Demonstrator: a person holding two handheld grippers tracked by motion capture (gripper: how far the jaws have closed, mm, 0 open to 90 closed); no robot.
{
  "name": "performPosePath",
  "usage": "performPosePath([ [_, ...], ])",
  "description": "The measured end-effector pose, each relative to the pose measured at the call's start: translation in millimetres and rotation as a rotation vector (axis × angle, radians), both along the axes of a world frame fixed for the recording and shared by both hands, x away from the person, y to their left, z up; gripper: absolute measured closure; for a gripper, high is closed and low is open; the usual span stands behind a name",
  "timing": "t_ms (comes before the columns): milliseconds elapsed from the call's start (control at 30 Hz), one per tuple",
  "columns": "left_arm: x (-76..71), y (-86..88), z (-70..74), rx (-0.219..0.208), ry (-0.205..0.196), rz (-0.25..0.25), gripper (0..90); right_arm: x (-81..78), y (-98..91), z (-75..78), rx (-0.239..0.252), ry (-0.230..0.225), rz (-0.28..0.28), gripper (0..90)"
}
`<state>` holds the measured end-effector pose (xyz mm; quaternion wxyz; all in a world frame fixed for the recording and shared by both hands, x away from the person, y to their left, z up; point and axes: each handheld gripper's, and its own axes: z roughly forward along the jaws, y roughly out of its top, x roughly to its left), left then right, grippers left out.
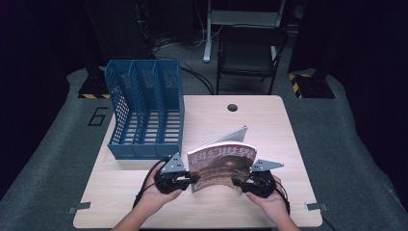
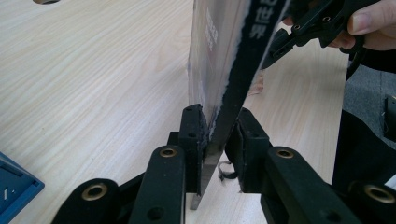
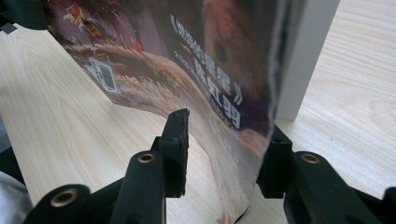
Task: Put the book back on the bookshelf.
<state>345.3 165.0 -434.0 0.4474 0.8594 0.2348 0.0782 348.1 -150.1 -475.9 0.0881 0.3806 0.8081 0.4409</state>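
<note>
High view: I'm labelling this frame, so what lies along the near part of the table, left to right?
Left gripper → magazine → right gripper, with a hand behind each gripper.

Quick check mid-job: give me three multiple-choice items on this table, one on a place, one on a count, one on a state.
1. Where does the blue file rack stand relative to the magazine?
A. Behind it, to the left
B. In front of it, to the right
C. On top of it

2. How many compartments does the file rack have?
A. One
B. Three
C. Five

3. How do the right hand-held gripper's jaws stand?
A. Clamped on the file rack
B. Shut, with nothing between them
C. Open, with the magazine's edge between them

Key: 1 A, since the high view shows the blue file rack at the table's far left, beyond the magazine. 2 B, since two dividers split it into three slots. 3 C, since in the right gripper view one jaw of the right hand-held gripper stands clear of the cover.
</note>
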Motion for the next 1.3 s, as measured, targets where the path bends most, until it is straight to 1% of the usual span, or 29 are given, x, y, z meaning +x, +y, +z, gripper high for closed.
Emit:
performPosePath([
  [33, 0.0, -0.2, 0.2, 0.003, 0.003, -0.001, 74.9, -0.4, -0.1, 0.2, -0.003, 0.004, -0.004, 60.8],
  [133, 0.3, -1.3, 0.7, 0.001, 0.01, -0.001, 72.1, -0.2, -0.7, -0.4, 0.001, -0.003, 0.003, 60.3],
  [200, 0.8, -1.8, 2.1, 0.003, 0.009, -0.006, 70.2, -1.6, -0.8, -0.3, 0.002, 0.002, -0.002, 59.2],
  [267, 1.4, -2.5, 4.0, 0.0, 0.021, -0.009, 67.5, -2.3, -1.4, -0.3, 0.0, 0.009, -0.002, 58.4],
  [300, 1.6, -3.3, 4.8, 0.0, 0.029, -0.008, 66.0, -2.2, -2.0, -0.2, -0.005, 0.005, 0.002, 58.2],
  [367, 1.4, -5.1, 6.2, 0.001, 0.034, -0.008, 65.4, -3.2, -2.3, -0.3, 0.004, 0.019, -0.004, 57.5],
  [400, 1.5, -5.7, 7.1, 0.008, 0.032, -0.006, 65.3, -2.7, -2.8, -0.6, 0.002, 0.014, -0.006, 57.3],
  [433, 2.0, -6.1, 7.7, 0.005, 0.032, -0.005, 65.1, -2.7, -3.0, -0.7, 0.001, 0.015, -0.011, 56.8],
  [467, 2.4, -6.4, 8.5, 0.0, 0.041, -0.005, 64.8, -2.7, -3.5, -0.8, -0.002, 0.015, -0.012, 56.2],
  [500, 2.9, -6.6, 9.7, -0.002, 0.043, -0.006, 64.5, -2.6, -3.9, -0.9, -0.006, 0.007, -0.018, 55.2],
  [533, 2.9, -7.2, 10.6, -0.008, 0.049, 0.001, 64.2, -2.7, -4.5, -0.7, -0.011, 0.013, -0.019, 54.3],
  [567, 3.5, -7.2, 12.1, -0.006, 0.05, 0.0, 63.9, -2.9, -4.9, -0.6, -0.014, 0.012, -0.025, 53.6],
  [600, 3.8, -7.2, 13.5, -0.011, 0.048, -0.002, 63.6, -3.2, -5.3, -0.6, -0.006, 0.02, -0.027, 52.9],
  [667, 4.5, -7.1, 16.8, -0.015, 0.042, 0.001, 63.2, -2.5, -7.0, -0.8, -0.003, 0.012, -0.027, 52.9],
  [733, 5.1, -6.9, 20.4, -0.02, 0.049, 0.008, 62.6, -2.7, -8.5, -0.3, -0.004, 0.015, -0.03, 53.0],
  [800, 6.6, -6.3, 24.5, -0.017, 0.046, 0.011, 62.1, -3.1, -8.6, -0.1, 0.001, 0.017, -0.052, 53.0],
  [833, 6.9, -6.2, 27.2, -0.009, 0.049, 0.01, 61.8, -2.5, -9.5, 0.2, -0.004, 0.011, -0.045, 53.0],
  [867, 7.1, -6.7, 28.9, -0.01, 0.036, 0.017, 61.6, -2.4, -9.7, 0.4, -0.002, 0.007, -0.049, 53.0],
  [900, 7.0, -7.4, 30.8, -0.025, 0.043, 0.021, 61.1, -2.4, -9.8, 0.7, -0.002, 0.01, -0.05, 53.0],
  [967, 7.5, -6.5, 36.3, -0.025, 0.051, 0.018, 60.0, -1.9, -10.4, 1.0, -0.005, 0.0, -0.055, 53.0],
  [1000, 8.3, -5.8, 38.9, -0.022, 0.044, 0.019, 59.6, -1.9, -10.4, 0.9, -0.005, -0.003, -0.058, 53.0],
  [1067, 9.7, -4.5, 43.4, -0.031, 0.059, 0.008, 59.0, -1.9, -10.2, 0.9, -0.008, 0.006, -0.056, 53.0],
  [1100, 9.6, -4.6, 44.8, -0.033, 0.06, 0.017, 58.8, -1.8, -10.2, 0.7, -0.011, 0.004, -0.053, 53.0],
  [1133, 11.3, -3.7, 47.4, -0.032, 0.059, 0.004, 58.7, -1.9, -9.6, 0.5, -0.01, 0.002, -0.06, 53.0],
  [1167, 11.5, -3.9, 48.9, -0.037, 0.063, 0.008, 58.5, -2.0, -9.6, 0.4, -0.011, 0.0, -0.058, 53.0],
  [1200, 11.9, -4.1, 50.8, -0.037, 0.07, 0.004, 58.5, -2.0, -9.7, 0.5, -0.015, -0.003, -0.06, 53.1],
  [1267, 12.4, -4.6, 54.8, -0.025, 0.064, 0.009, 58.3, -2.2, -9.5, 0.5, -0.012, -0.002, -0.06, 53.8],
  [1300, 12.8, -5.1, 57.9, -0.023, 0.069, 0.006, 58.2, -2.3, -9.5, 0.5, -0.014, -0.004, -0.062, 54.7],
])
